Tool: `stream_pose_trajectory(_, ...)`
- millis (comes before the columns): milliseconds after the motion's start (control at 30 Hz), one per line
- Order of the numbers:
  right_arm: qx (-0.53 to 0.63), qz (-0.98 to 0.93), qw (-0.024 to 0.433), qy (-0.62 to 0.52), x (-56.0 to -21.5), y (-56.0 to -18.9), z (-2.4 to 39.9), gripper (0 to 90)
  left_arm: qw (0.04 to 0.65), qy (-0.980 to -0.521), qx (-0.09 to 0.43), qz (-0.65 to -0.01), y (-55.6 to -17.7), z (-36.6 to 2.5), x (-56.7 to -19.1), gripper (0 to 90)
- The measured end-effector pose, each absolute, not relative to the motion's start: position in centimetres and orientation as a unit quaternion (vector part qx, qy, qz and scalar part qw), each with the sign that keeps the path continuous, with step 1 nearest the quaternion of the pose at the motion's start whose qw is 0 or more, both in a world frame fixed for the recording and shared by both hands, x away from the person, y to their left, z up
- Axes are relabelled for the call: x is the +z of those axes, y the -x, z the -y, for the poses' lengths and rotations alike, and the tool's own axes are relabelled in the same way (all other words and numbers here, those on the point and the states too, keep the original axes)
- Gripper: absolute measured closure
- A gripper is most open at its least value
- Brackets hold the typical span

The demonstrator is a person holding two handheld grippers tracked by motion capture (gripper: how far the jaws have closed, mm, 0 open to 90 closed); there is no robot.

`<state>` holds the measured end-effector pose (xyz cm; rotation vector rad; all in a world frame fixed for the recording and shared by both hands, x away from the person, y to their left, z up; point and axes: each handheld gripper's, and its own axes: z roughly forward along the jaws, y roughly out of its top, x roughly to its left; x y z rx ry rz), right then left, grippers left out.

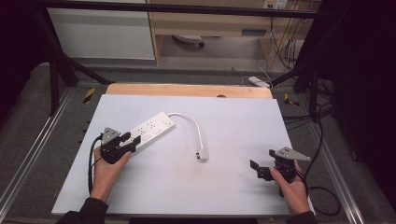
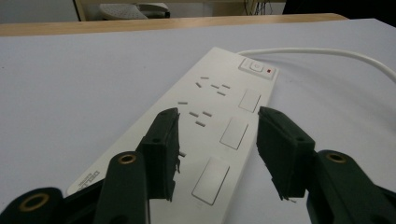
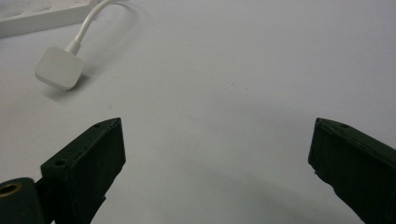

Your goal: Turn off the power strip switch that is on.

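Observation:
A white power strip (image 1: 150,129) lies at the left of the white tabletop (image 1: 187,191), its cable (image 1: 194,123) curving to a white plug (image 1: 202,154) near the middle. My left gripper (image 1: 132,139) is open at the strip's near end. In the left gripper view the strip (image 2: 219,107) runs away between the jaws of this gripper (image 2: 217,119), the left jaw over its edge. My right gripper (image 1: 262,158) is open at the right, empty, well apart from the plug. The right gripper view shows its jaws (image 3: 217,140) wide over bare table, with the plug (image 3: 60,68) far left.
A wooden strip (image 1: 187,90) borders the table's far edge. Black frame bars (image 1: 56,70) stand around the table. On the floor behind lie cables and another white socket block (image 1: 259,81). A black cable (image 1: 327,196) trails off the right gripper.

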<state>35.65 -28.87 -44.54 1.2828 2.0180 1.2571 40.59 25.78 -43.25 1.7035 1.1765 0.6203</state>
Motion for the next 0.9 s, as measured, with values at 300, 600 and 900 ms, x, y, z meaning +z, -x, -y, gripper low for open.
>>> stream_pose_trajectory(300,0.455,-0.729,0.218,-0.463,-44.53,-35.64,28.87,4.3,0.482,-0.690,0.254,-0.476,-40.61,-25.54,-43.14,39.5)
stream_pose_trajectory(600,0.455,-0.728,0.219,-0.464,-44.52,-35.64,28.93,4.3,0.493,-0.695,0.241,-0.465,-40.56,-25.32,-43.08,14.6)
stream_pose_trajectory(900,0.455,-0.728,0.218,-0.463,-44.51,-35.62,28.91,4.3,0.507,-0.695,0.237,-0.452,-40.33,-25.12,-42.63,5.6)
